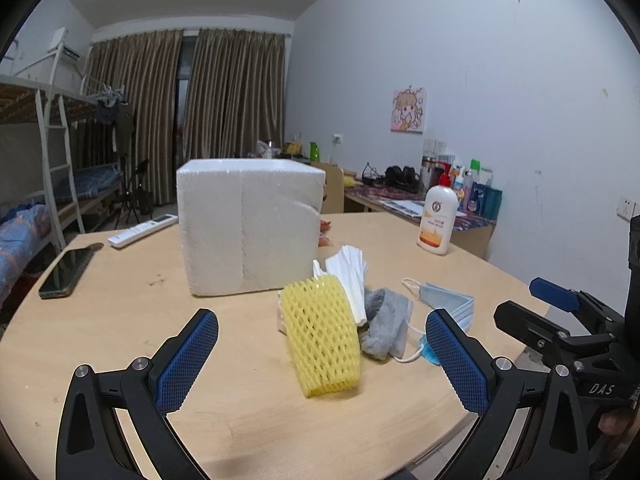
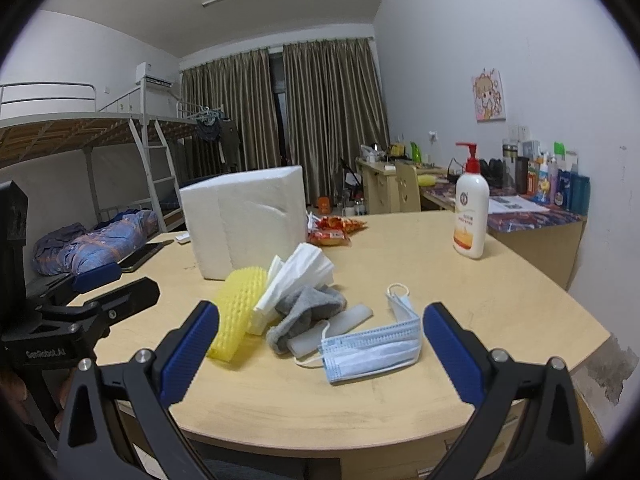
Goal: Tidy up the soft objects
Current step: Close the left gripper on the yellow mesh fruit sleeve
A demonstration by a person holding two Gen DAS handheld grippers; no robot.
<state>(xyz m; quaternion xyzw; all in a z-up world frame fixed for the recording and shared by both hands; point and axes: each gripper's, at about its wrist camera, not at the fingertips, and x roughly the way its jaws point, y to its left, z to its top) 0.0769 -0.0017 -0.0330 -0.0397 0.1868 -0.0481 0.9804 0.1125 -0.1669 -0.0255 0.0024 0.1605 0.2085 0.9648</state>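
Note:
A pile of soft things lies on the round wooden table (image 1: 132, 312) in front of a white foam box (image 1: 248, 224): a yellow foam net (image 1: 322, 340), white foam sheets (image 1: 350, 276), a grey sock (image 1: 386, 320) and a blue face mask (image 1: 446, 300). My left gripper (image 1: 322, 358) is open and empty, its jaws either side of the net. My right gripper (image 2: 320, 350) is open and empty, just before the mask (image 2: 372, 346). The net (image 2: 236, 312), sock (image 2: 306, 312), sheets (image 2: 302, 272) and box (image 2: 246, 220) also show in the right wrist view.
A lotion pump bottle (image 1: 438, 218) stands at the table's right. A phone (image 1: 66, 266) and a white remote (image 1: 142, 230) lie at the left. A red snack bag (image 2: 334, 230) lies behind the box. A bunk bed and a cluttered desk stand beyond.

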